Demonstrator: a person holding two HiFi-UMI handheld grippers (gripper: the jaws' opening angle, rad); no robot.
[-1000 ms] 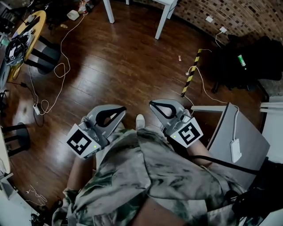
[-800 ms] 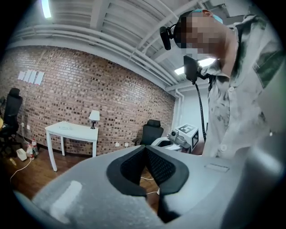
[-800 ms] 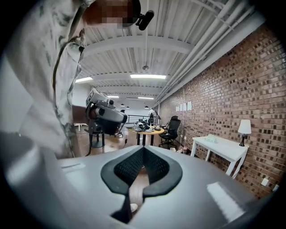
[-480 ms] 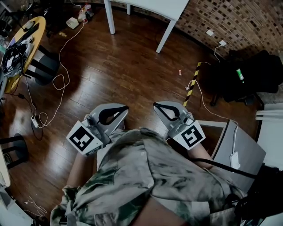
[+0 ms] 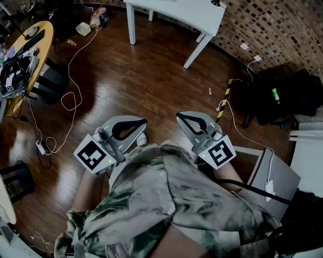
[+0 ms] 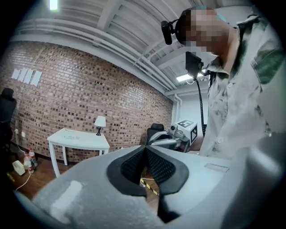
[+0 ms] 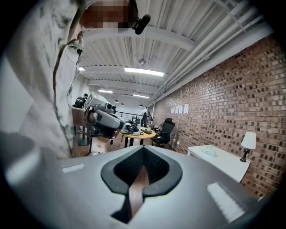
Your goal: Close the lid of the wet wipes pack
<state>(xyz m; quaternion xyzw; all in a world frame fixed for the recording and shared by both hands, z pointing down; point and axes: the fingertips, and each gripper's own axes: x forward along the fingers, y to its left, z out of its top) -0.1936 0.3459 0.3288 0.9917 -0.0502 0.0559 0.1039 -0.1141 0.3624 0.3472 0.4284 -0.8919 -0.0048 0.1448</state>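
Wipes come in a soft, squashy pack, so I think this one will be light and will bend if it is squeezed hard. The lid is likely a small stiff flap on top. I think the best way is to hold the pack by its side with one gripper and push the flap down near its free edge with the other until it clicks. The wrap may be slippery, so a gentle hold low on the pack seems safest. But the pack is nowhere to be seen right now. The left gripper (image 6: 145, 150) has its jaws pressed together with nothing between them, and the right gripper (image 7: 143, 150) has its jaws pressed together and empty too. Both are held up close to the person's shirt (image 5: 166, 201), over the wood floor (image 5: 151, 75), well apart from the white surface (image 5: 192, 12) by the brick wall (image 5: 262, 25). A lamp (image 6: 100, 121) stands on that surface, and a small pale thing (image 7: 209, 151) lies on it, but it is too small to tell if it is the pack. The top of the surface is cut off in the head view, and the shirt hides what is right under the person. So I cannot tell if the lid is open or how it sits.
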